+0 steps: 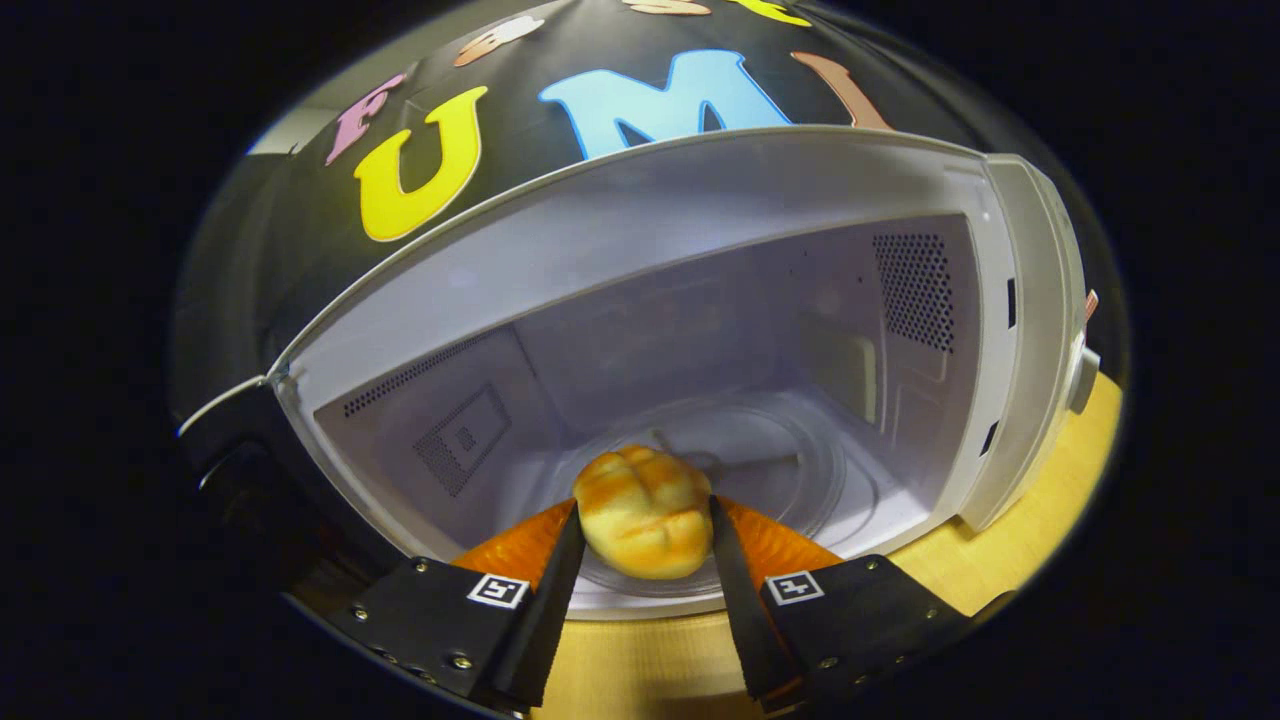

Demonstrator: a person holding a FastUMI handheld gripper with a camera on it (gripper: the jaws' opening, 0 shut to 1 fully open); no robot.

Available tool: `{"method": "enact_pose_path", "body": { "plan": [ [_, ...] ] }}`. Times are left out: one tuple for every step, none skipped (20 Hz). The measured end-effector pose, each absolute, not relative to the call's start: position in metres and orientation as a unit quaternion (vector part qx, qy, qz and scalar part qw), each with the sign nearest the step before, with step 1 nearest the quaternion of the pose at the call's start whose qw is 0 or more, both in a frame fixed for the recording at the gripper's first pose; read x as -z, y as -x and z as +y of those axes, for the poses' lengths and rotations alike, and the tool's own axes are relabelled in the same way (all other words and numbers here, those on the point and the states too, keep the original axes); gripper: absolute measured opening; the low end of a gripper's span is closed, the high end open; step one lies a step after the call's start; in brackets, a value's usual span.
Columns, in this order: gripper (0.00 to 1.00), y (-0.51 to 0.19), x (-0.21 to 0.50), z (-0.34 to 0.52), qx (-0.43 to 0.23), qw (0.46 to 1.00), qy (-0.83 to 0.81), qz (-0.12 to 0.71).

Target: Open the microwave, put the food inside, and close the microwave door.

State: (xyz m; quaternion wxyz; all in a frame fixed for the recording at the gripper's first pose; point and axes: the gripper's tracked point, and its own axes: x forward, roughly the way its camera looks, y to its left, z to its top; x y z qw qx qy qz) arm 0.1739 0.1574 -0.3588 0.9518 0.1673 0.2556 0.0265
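Observation:
A golden bread roll (644,512) is held between my two fingers, and my gripper (645,530) is shut on it. The roll hangs at the mouth of a white microwave (620,215) whose cavity stands open just ahead. Beyond the roll lies the round glass turntable (800,455) on the cavity floor. The microwave's dark door (235,440) is swung out to the left of the cavity, mostly in shadow.
The microwave sits on a light wooden table (1010,545), which shows under my fingers and to the right. The microwave's right front frame (1020,330) stands close on the right. Perforated vents mark the cavity's left and right walls.

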Motion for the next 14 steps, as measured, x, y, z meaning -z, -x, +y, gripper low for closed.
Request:
{"method": "enact_pose_path", "body": {
  "plan": [
    [0.71, -0.176, 0.362, 0.159, -0.024, 0.944, -0.199, 0.262],
    [0.71, -0.178, 0.365, 0.16, -0.022, 0.934, -0.236, 0.266],
    [0.72, -0.178, 0.369, 0.161, -0.016, 0.926, -0.264, 0.269],
    [0.71, -0.181, 0.373, 0.16, -0.006, 0.922, -0.276, 0.271],
    [0.71, -0.186, 0.377, 0.16, 0.001, 0.922, -0.276, 0.27],
    [0.71, -0.192, 0.377, 0.161, 0.001, 0.927, -0.27, 0.261],
    [0.71, -0.192, 0.376, 0.16, 0.002, 0.933, -0.256, 0.253],
    [0.77, -0.194, 0.377, 0.16, 0.0, 0.937, -0.248, 0.246],
    [0.84, -0.195, 0.379, 0.16, 0.002, 0.939, -0.243, 0.245],
    [0.9, -0.197, 0.377, 0.16, 0.0, 0.941, -0.244, 0.237],
    [0.94, -0.197, 0.377, 0.16, -0.001, 0.94, -0.245, 0.236],
    [0.97, -0.197, 0.377, 0.16, 0.0, 0.939, -0.249, 0.239],
    [0.97, -0.196, 0.378, 0.159, 0.002, 0.937, -0.252, 0.243],
    [0.97, -0.193, 0.378, 0.158, 0.002, 0.934, -0.255, 0.251]
  ]
}}
